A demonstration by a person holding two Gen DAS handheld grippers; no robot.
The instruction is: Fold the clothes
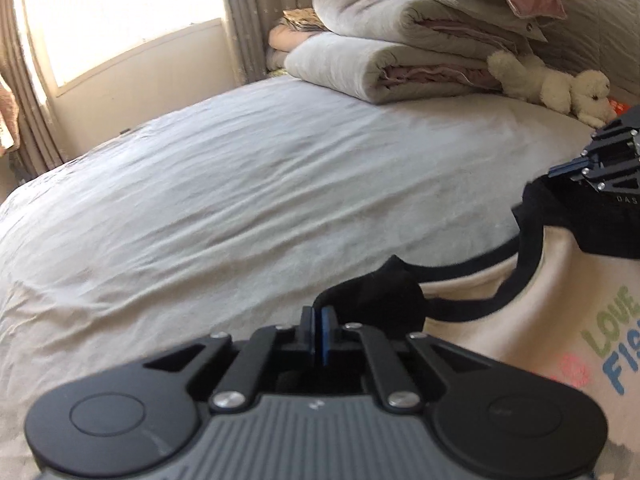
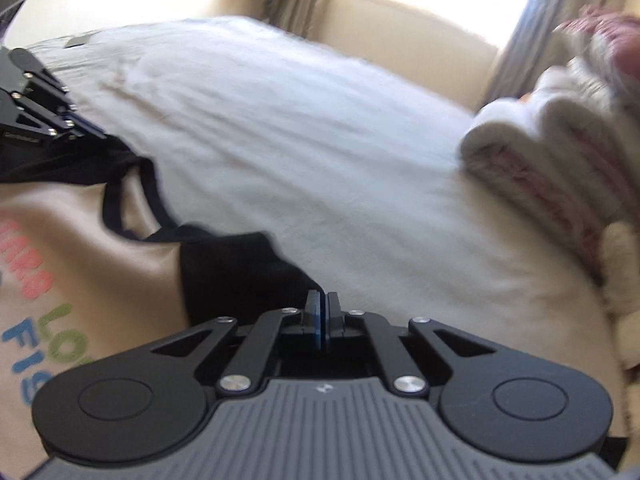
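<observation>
A cream T-shirt [image 1: 560,280] with black sleeves, a black neck band and coloured letters lies on the bed at the lower right of the left wrist view. My left gripper [image 1: 318,320] is shut, its blue pads pinching the black sleeve fabric [image 1: 372,300] at one shoulder. In the right wrist view the same T-shirt [image 2: 100,260] spreads to the lower left. There my right gripper [image 2: 322,306] is shut at the edge of the other black sleeve [image 2: 240,272]. Each gripper also shows in the other's view, tips down on black cloth: right gripper [image 1: 560,174], left gripper [image 2: 94,132].
A wrinkled pale sheet [image 1: 240,200] covers the bed beyond the shirt. Folded grey quilts [image 1: 380,68] are stacked at the far end, with a white plush toy [image 1: 560,84] beside them. A bright window [image 1: 120,20] and curtains [image 1: 240,20] stand behind the bed.
</observation>
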